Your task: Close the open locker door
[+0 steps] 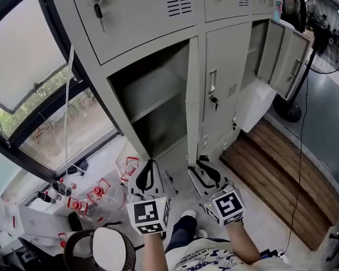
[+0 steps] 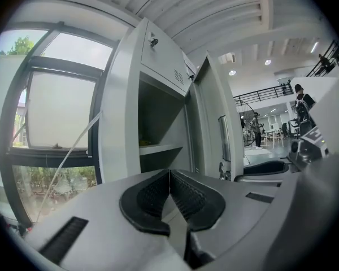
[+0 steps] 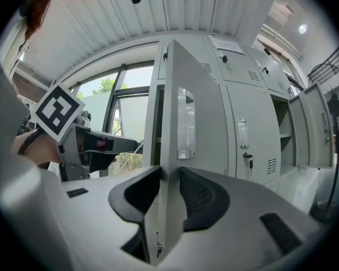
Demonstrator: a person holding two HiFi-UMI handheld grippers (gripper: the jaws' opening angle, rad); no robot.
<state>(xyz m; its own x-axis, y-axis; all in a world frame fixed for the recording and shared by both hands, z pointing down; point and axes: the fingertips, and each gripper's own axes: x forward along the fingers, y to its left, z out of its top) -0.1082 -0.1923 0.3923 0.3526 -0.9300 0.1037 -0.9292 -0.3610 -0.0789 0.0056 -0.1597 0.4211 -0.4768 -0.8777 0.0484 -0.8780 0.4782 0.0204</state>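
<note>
The grey locker door (image 1: 193,95) stands wide open, seen edge-on in the head view beside its empty compartment (image 1: 158,100), which has one shelf. My right gripper (image 1: 207,167) is low on that door's free edge. In the right gripper view the door (image 3: 179,123) runs upright between the two black pads, which lie against its two faces; the right gripper (image 3: 169,175) is shut on it. My left gripper (image 1: 149,165) hangs in front of the compartment's bottom, apart from the door. Its pads (image 2: 152,196) meet at the tips with nothing between them, so the left gripper (image 2: 169,175) is shut.
Another locker door (image 1: 288,55) stands open at the far right, with a standing fan (image 1: 327,33) behind it. Wooden boards (image 1: 277,179) lie on the floor to the right. A window (image 1: 28,66) and several small bottles (image 1: 85,202) are at the left.
</note>
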